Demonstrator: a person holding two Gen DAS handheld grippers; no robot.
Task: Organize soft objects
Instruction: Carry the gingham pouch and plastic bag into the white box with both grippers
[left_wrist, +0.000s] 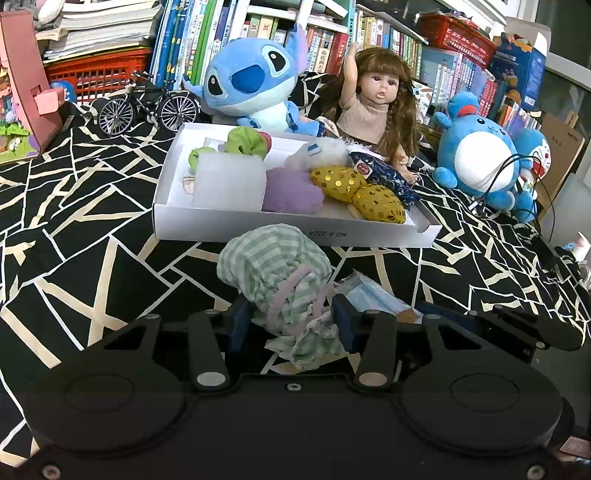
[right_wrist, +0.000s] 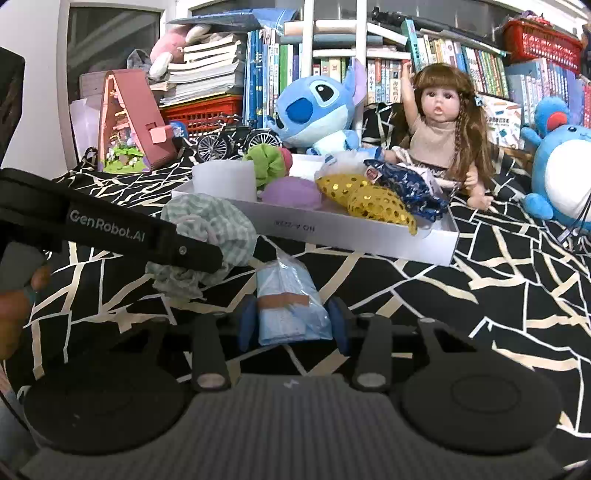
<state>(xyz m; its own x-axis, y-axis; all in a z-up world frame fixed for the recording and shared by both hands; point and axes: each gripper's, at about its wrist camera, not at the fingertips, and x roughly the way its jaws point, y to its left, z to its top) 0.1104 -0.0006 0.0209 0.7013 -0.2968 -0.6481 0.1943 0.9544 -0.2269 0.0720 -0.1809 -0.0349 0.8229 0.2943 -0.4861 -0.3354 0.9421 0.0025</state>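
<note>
A green-and-white striped cloth bundle (left_wrist: 275, 273) with a pink elastic lies on the black patterned cover, just in front of the white box (left_wrist: 295, 232). My left gripper (left_wrist: 291, 321) is shut on its near end, with both blue pads against the fabric. In the right wrist view my right gripper (right_wrist: 293, 325) is shut on a light blue packet of face masks (right_wrist: 290, 306), which lies to the right of the striped bundle (right_wrist: 210, 225). The white box (right_wrist: 354, 240) holds a purple sponge (right_wrist: 291, 194), gold sequined pouches (right_wrist: 376, 206), a green scrunchie and a white foam block.
Behind the box sit a blue plush (left_wrist: 251, 85), a doll (left_wrist: 373, 107) and a model bicycle (left_wrist: 147, 105) against full bookshelves. A round blue plush (left_wrist: 484, 155) and black cables (left_wrist: 517, 177) lie at the right. A hand (right_wrist: 14, 306) shows at the left edge.
</note>
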